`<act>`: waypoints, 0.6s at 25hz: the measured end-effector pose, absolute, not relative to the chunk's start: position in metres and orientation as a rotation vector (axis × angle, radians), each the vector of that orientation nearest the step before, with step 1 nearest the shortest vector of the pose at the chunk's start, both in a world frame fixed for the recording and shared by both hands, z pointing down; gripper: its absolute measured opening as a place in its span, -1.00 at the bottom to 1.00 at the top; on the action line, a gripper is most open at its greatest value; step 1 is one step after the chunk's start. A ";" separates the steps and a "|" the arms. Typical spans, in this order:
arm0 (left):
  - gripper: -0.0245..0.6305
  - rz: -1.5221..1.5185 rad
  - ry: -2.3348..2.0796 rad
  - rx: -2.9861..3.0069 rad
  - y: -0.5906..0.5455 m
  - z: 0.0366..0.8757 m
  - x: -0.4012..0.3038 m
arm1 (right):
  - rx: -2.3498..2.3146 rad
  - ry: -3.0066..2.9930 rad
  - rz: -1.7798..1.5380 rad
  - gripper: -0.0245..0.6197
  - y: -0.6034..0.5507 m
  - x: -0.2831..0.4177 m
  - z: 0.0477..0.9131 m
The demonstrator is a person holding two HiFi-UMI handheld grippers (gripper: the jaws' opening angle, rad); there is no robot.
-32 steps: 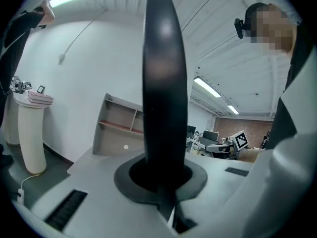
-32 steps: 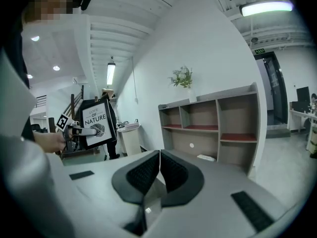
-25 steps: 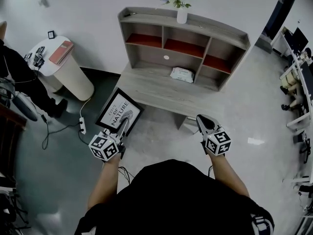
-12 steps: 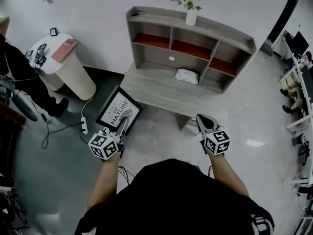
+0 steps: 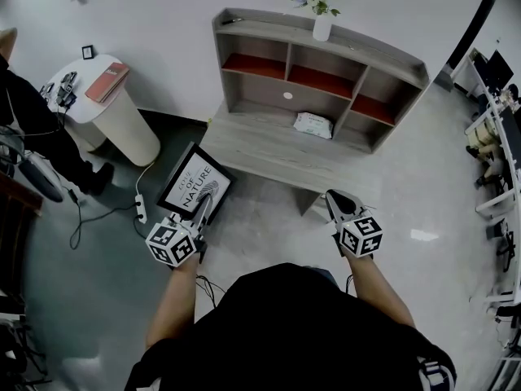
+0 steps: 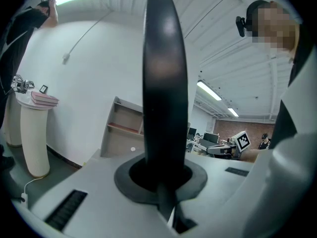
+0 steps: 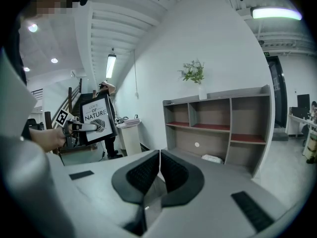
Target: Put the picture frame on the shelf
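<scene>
Firmly, left gripper clamps the flat black-rimmed picture frame; right gripper closed, ribbed pads together.

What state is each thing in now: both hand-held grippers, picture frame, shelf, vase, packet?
picture frame: held in the air, not yet shelved.
left hand-held gripper: shut on the picture frame.
right hand-held gripper: shut, empty.
shelf: against the wall, without the frame.
vase: upright on the shelf's top.
packet: lying flat on the shelf's ledge.
</scene>
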State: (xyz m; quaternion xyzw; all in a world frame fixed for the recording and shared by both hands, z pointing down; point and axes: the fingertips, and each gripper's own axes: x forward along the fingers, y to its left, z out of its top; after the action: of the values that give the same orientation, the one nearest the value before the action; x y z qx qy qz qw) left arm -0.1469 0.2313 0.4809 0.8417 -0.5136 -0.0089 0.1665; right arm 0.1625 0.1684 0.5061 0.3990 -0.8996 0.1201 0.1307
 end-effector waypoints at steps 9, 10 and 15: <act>-0.84 -0.011 -1.425 2.389 0.236 0.488 -0.144 | 1.174 -2.589 0.399 -0.87 0.181 0.164 0.514; -0.84 -0.013 -1.427 2.385 0.236 0.489 -0.143 | 1.169 -2.586 0.403 -0.87 0.182 0.165 0.516; -0.84 -0.012 -1.442 2.368 0.237 0.492 -0.143 | 1.152 -2.585 0.413 -0.87 0.177 0.166 0.520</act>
State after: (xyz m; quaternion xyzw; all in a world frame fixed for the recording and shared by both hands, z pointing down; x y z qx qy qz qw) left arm -0.1428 0.2367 0.4924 0.8396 -0.5112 -0.0043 0.1838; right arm 0.1660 0.1765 0.5202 0.3989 -0.8948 0.1431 0.1403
